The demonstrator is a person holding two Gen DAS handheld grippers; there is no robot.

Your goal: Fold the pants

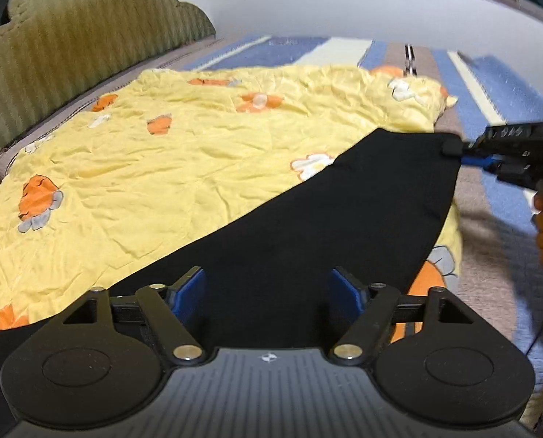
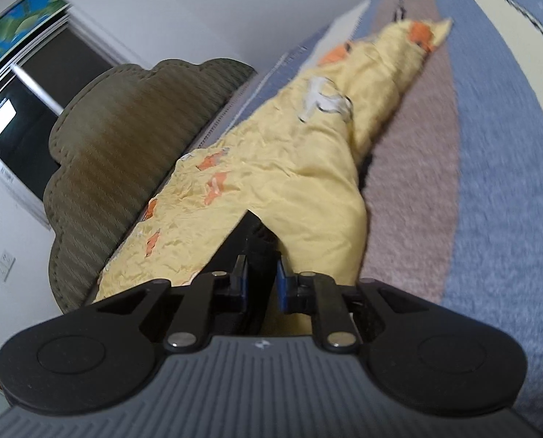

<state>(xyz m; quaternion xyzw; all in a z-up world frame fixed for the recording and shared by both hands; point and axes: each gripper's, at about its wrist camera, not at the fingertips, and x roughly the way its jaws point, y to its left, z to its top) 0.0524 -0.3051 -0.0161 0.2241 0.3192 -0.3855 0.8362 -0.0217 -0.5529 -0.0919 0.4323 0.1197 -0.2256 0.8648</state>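
Black pants [image 1: 308, 215] stretch across a yellow flowered sheet [image 1: 161, 153] on the striped bedspread [image 1: 490, 84], one corner pinched between the closed fingers of the right gripper [image 1: 454, 148]. The left gripper [image 1: 267, 292] hovers over the near end of the fabric, jaws spread wide, grasping nothing. A green headboard [image 1: 70, 47] stands behind.
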